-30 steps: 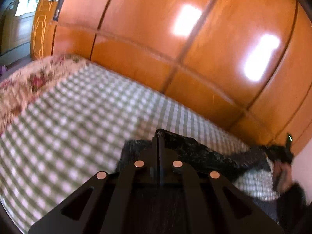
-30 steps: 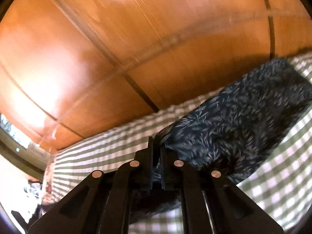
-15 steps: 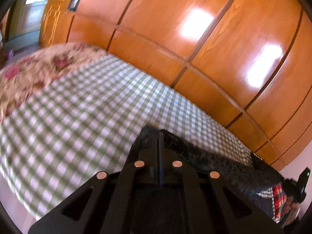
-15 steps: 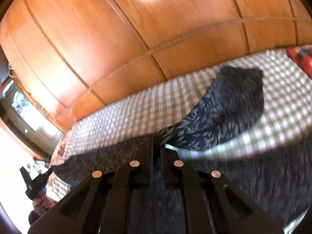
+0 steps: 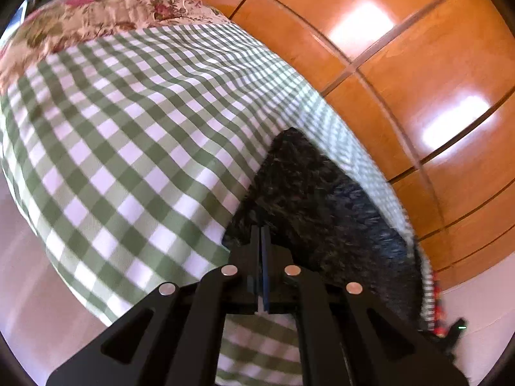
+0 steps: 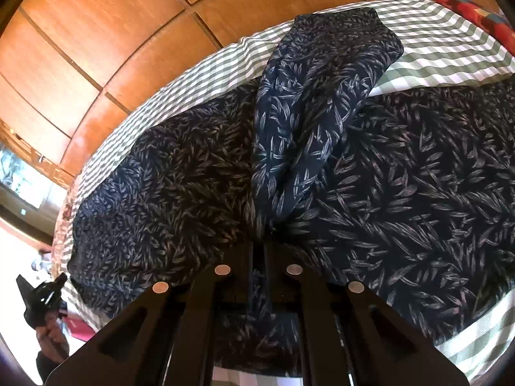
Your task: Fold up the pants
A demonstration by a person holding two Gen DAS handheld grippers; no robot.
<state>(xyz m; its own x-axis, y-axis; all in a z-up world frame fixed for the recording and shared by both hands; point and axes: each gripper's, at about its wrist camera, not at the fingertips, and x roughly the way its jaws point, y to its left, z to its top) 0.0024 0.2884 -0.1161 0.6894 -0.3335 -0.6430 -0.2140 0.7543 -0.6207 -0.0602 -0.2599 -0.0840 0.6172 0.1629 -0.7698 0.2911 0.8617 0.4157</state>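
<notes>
The pants [image 6: 402,177] are dark navy with a pale leaf print and lie spread over a green-and-white checked bed [image 6: 450,51]. My right gripper [image 6: 257,241] is shut on a bunched fold of the pants, with one leg [image 6: 322,74] draped away toward the far edge. In the left wrist view the pants [image 5: 322,199] run along the bed's far side. My left gripper [image 5: 261,225] is shut on the pants' near edge, just above the checked sheet [image 5: 128,148].
A glossy wooden wardrobe wall [image 5: 402,64] stands right behind the bed. A floral quilt [image 5: 96,16] covers one end of the bed and a red patterned cushion [image 6: 476,13] the other. The other gripper and hand [image 6: 42,299] show at lower left.
Both grippers have dropped toward the bed while still gripping the pants. The pants have gone from hanging stretched in the air to lying spread on the checked sheet.
</notes>
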